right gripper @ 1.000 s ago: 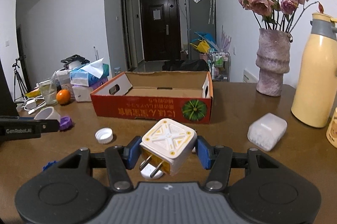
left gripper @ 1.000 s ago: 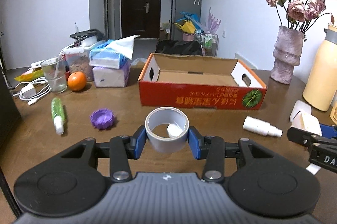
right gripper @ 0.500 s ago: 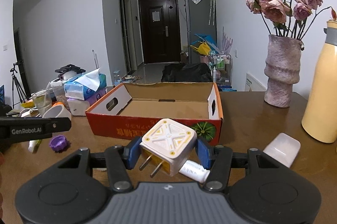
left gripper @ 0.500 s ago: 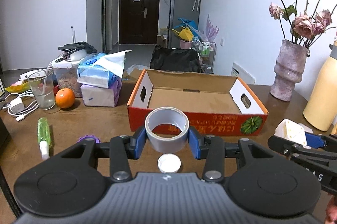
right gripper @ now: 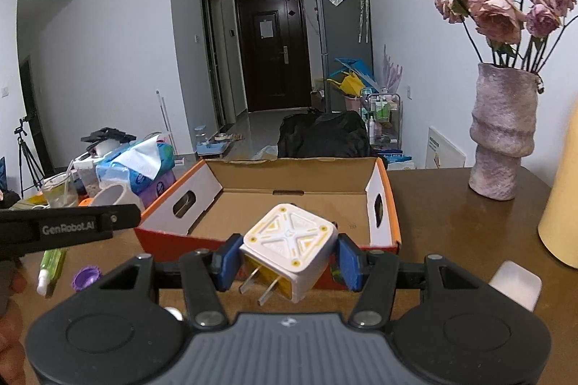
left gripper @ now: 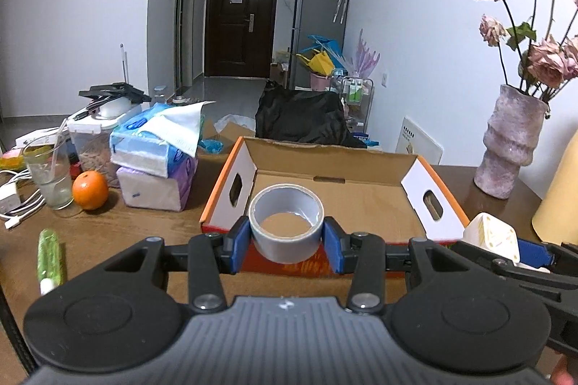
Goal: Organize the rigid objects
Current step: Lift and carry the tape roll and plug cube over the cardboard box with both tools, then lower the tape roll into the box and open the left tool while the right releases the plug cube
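Left gripper (left gripper: 286, 236) pinches grey tape roll (left gripper: 286, 222), raised at cardboard box's (left gripper: 336, 200) front wall. Right gripper (right gripper: 288, 258) clamps white plug adapter (right gripper: 289, 249), also raised at box front.

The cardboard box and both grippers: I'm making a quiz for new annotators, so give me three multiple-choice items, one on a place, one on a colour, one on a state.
1. Where is the orange?
A. inside the cardboard box
B. on the table beside the glass
C. in the vase

2. What colour is the tape roll?
A. grey
B. red
C. green

3. What is the state of the right gripper?
A. open and holding nothing
B. shut on the plug adapter
C. shut on a bottle

Answers:
1 B, it sits on the table next to the glass.
2 A, the roll in the left gripper is grey.
3 B, both pads press the plug adapter; the cardboard box holds nothing.
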